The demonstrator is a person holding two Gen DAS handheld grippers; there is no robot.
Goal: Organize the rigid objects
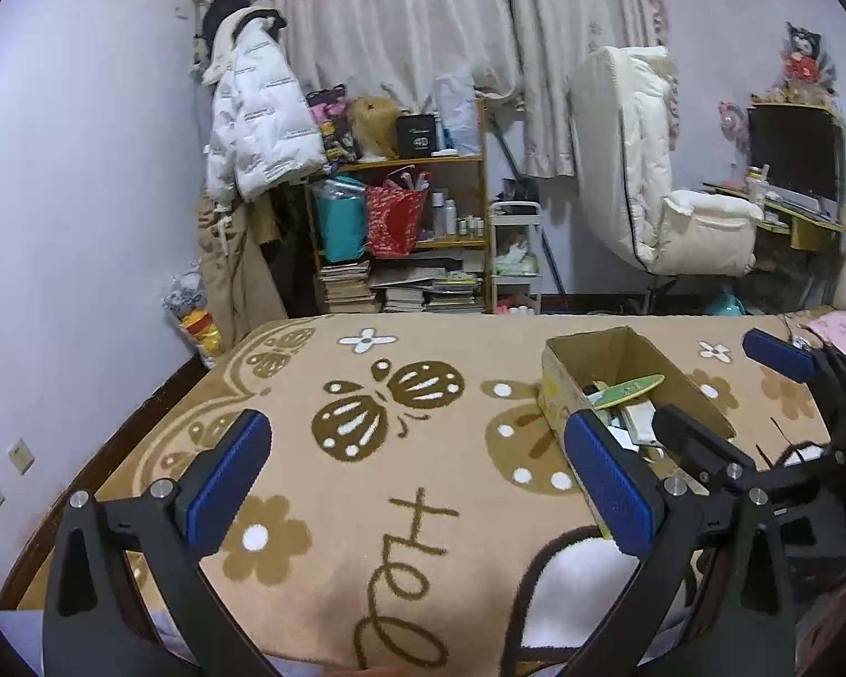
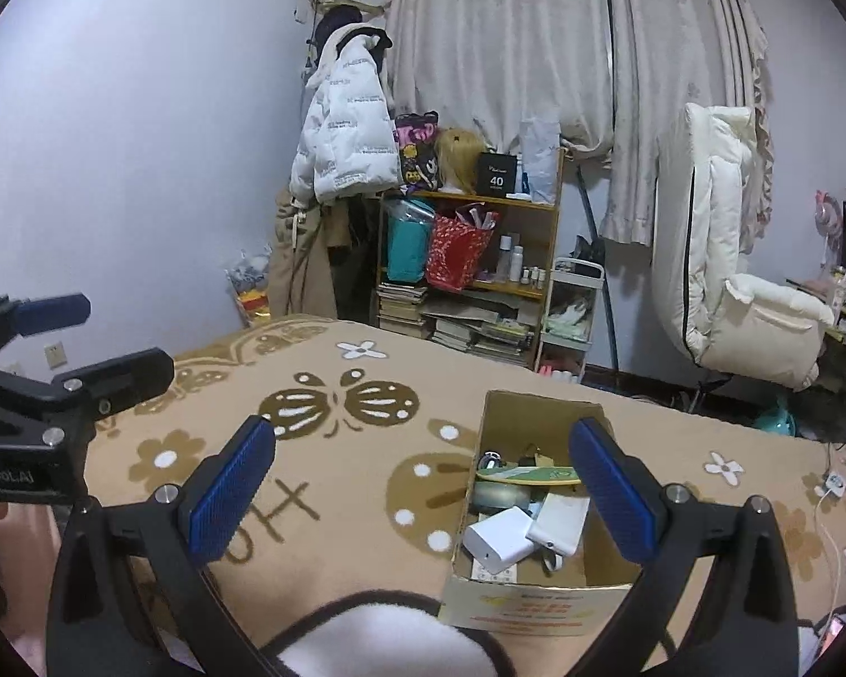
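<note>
Both grippers, the left gripper [image 1: 423, 485] and right gripper [image 2: 423, 485], are hovering spread wide and empty over the blanket [image 1: 321, 508]. Several rigid objects, including a white adapter [image 2: 499, 539] and green board [image 2: 530, 475], are sitting inside the cardboard box [image 2: 513, 603], likely gathered there for tidiness.

Two matte black claws, each with a pair of angular arms ending in ribbed blue rubber pads [image 1: 228, 482]. Silver round screws at the joints of the left claw [image 1: 423, 485] and the right claw [image 2: 423, 499]. Teardrop-shaped cutouts in the black arm plates. White lettering reading "Robot.AI", seen upside down from the right wrist, on the side of the left claw's body. Black finger backs behind the blue pads.
</note>
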